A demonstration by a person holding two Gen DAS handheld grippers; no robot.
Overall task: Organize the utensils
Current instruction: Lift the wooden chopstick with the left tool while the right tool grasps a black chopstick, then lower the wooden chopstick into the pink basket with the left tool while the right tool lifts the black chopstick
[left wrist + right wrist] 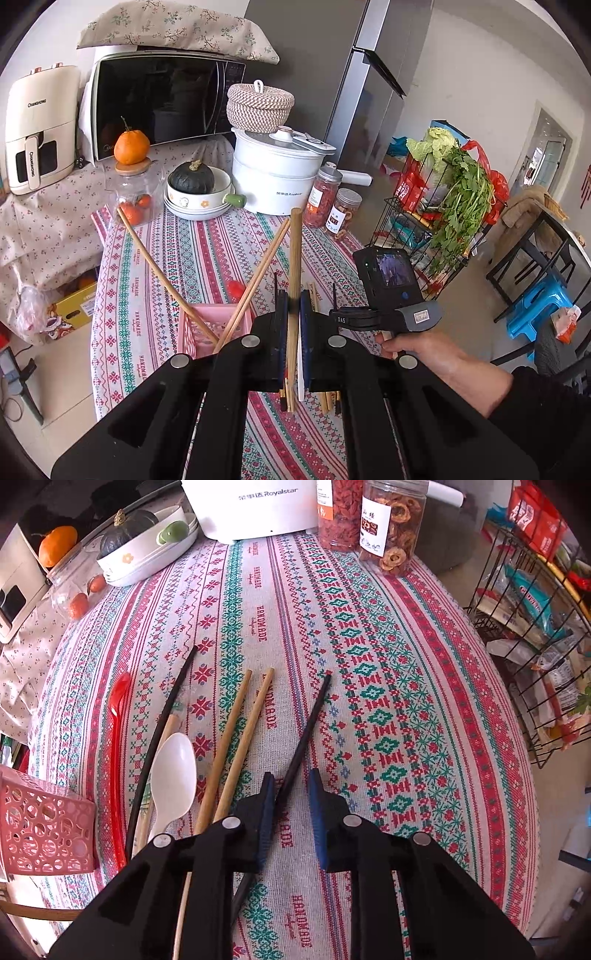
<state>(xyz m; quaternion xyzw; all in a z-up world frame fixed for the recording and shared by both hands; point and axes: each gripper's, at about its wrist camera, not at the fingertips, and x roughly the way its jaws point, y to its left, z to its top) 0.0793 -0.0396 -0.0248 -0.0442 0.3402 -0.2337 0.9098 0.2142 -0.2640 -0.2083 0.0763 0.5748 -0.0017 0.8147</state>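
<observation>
Tablecloth (406,701) covered the table, with one white cooker (251,509) at its far edge and two jars (391,531) beside it. One pink basket (40,830) stood at the near left and held three wooden sticks (258,273) leaning out. The left gripper (294,306) was clamped on one upright wooden chopstick (295,251). The right gripper (291,775) pointed down with its pads apart, astride one black chopstick (314,709) lying on the cloth. Left of it lay two wooden chopsticks (229,731) side by side, one white spoon (173,771), a second black chopstick (166,709) and one red spoon (116,738).
</observation>
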